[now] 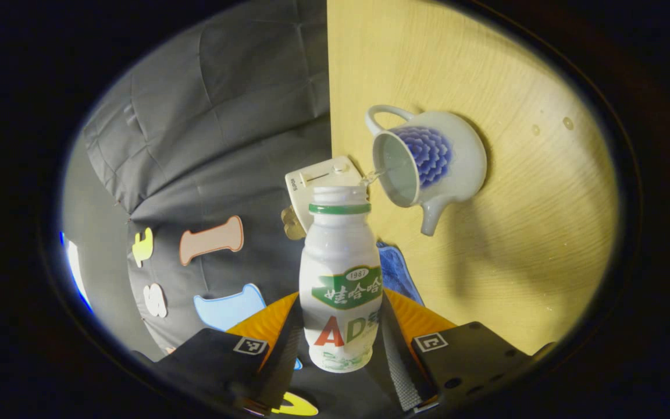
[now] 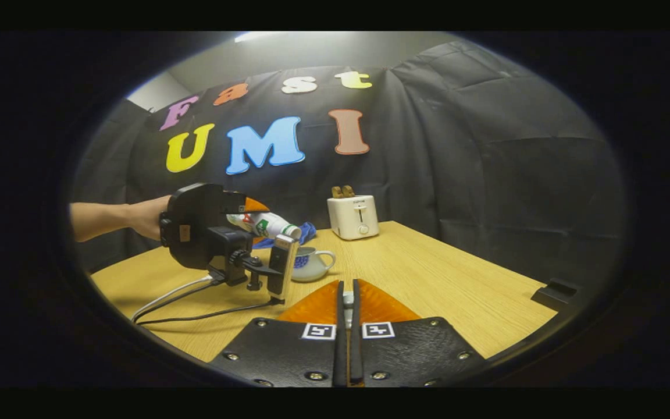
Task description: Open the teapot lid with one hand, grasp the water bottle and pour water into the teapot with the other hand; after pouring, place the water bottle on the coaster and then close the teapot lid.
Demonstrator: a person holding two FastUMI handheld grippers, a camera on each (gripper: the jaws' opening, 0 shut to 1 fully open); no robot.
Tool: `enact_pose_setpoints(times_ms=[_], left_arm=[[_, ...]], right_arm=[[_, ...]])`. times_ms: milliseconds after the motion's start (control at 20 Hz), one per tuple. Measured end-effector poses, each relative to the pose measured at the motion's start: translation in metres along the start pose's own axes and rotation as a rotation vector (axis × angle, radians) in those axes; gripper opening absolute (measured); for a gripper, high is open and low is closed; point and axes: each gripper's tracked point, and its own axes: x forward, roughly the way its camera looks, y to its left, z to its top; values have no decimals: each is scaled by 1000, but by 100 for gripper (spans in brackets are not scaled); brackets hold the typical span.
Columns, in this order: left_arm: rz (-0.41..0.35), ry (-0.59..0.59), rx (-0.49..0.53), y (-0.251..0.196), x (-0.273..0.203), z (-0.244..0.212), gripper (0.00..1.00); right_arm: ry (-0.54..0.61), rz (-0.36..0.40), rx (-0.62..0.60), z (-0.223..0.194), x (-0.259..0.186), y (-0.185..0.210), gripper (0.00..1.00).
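Wooden table, black cloth wall behind. Left gripper is clamping the water bottle between both fingers, tipping it near-horizontal, open neck aiming at the lidless teapot; water is trickling in. Right gripper is resting nearly closed around something small, hard to identify. Toaster and blue cloth are sitting beyond the teapot.

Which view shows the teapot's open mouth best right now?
The left gripper view: it looks straight into the teapot, its mouth open with a thin stream running in from the bottle. In the right gripper view the teapot sits low and far off, partly hidden behind the left gripper, and its inside can't be seen.
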Motion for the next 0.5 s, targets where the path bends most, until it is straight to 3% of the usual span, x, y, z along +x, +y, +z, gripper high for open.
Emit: enact_pose_setpoints(times_ms=[50,100,500], left_arm=[[4,0,14,1,0,0,83],[14,1,30,3,1,1,77],[14,-3,61,2,2,5,77]], right_arm=[[1,0,0,0,0,0,2],[2,0,0,0,-1,0,2],[5,5,19,-2,-4,-4,2]])
